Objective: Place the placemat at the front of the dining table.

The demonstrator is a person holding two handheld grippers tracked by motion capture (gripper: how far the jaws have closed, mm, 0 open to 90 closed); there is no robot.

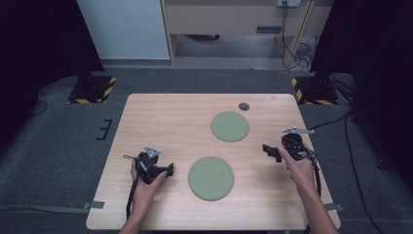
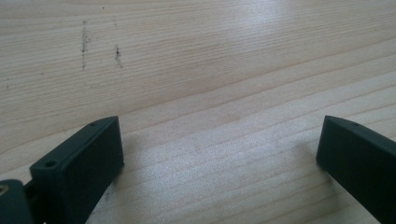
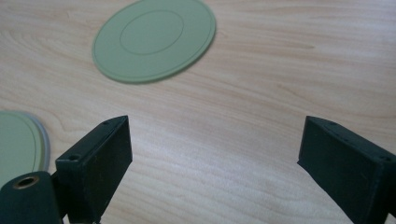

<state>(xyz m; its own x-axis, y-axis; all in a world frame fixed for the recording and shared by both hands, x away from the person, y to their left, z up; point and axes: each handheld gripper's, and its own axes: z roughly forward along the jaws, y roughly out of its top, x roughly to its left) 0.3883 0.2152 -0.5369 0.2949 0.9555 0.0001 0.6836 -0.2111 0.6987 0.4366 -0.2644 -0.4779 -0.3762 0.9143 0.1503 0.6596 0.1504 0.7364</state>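
Note:
Two flat round green plates lie on the wooden table (image 1: 146,112), one toward the back (image 1: 230,126) and one nearer the front (image 1: 211,178). My left gripper (image 1: 169,170) sits low at the front left, just left of the nearer plate, and points right. Its jaws (image 2: 222,140) are open over bare wood with nothing between them. My right gripper (image 1: 268,150) is at the right side and points left toward the plates. It is open (image 3: 215,140) and empty, with one green plate (image 3: 154,39) ahead of it and the edge of another plate (image 3: 16,144) at the left.
A small dark grey disc (image 1: 244,106) lies near the table's back edge, behind the farther plate. Dark stands with yellow-black striped bases (image 1: 92,90) (image 1: 314,90) flank the table's back corners, and cables (image 1: 358,165) trail on the floor at the right.

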